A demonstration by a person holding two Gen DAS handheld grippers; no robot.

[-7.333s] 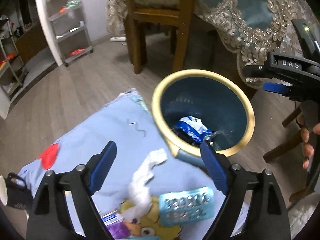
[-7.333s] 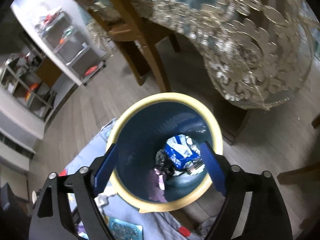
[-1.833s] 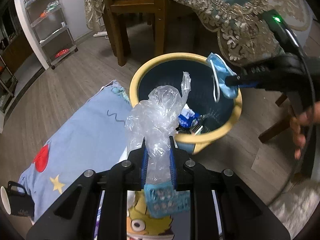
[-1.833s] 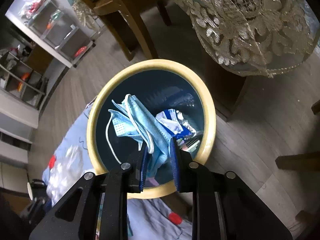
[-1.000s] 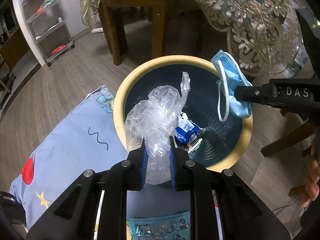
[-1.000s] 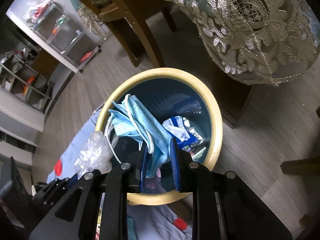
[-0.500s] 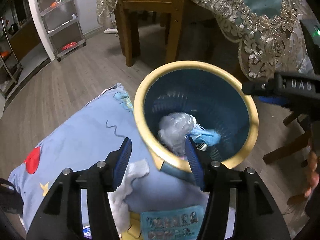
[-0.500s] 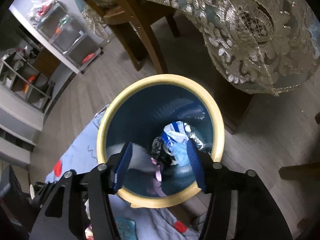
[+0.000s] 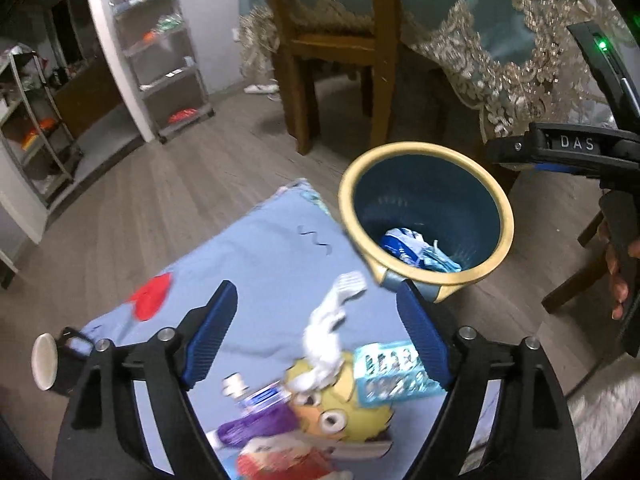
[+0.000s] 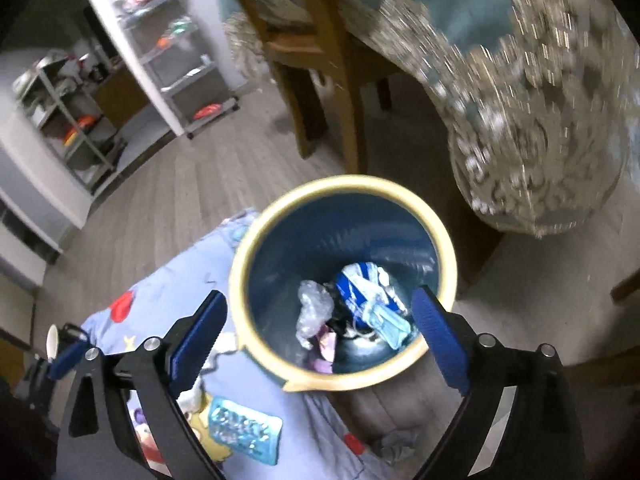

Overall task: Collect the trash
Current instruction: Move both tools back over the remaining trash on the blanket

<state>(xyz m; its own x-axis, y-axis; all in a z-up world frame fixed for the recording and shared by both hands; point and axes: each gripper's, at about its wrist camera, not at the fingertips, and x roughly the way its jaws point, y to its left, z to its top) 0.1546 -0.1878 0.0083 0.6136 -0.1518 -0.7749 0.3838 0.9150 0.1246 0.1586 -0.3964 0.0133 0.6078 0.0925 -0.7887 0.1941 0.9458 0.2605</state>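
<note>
1. Left gripper [image 9: 318,344]: jaws just opened wide, nothing between; above blanket [image 9: 248,256].
2. Right gripper [image 10: 320,338]: likewise just released, empty; over bin [image 10: 440,248].
3. Plastic bag [image 10: 314,312] and blue mask [image 10: 386,322] inside bin.
4. White tissue [image 9: 328,328], blister pack [image 9: 394,372] on blanket, left of bin.

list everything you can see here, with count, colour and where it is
bin: 1, dark blue with yellow rim, on the floor beside the blanket
clear plastic bag: 1, clear, in the bin
face mask: 1, light blue, in the bin
blue-and-white wrapper: 1, in the bin
blanket: 1, light blue, cartoon print, on the floor
crumpled tissue: 1, white, on the blanket
blister pack: 1, teal, on the blanket
mug: 1, black, white inside, at the blanket's edge
chair: 1, brown wood, behind the bin
left gripper: blue jaws open, empty, over the blanket
right gripper: blue jaws open, empty, over the bin
</note>
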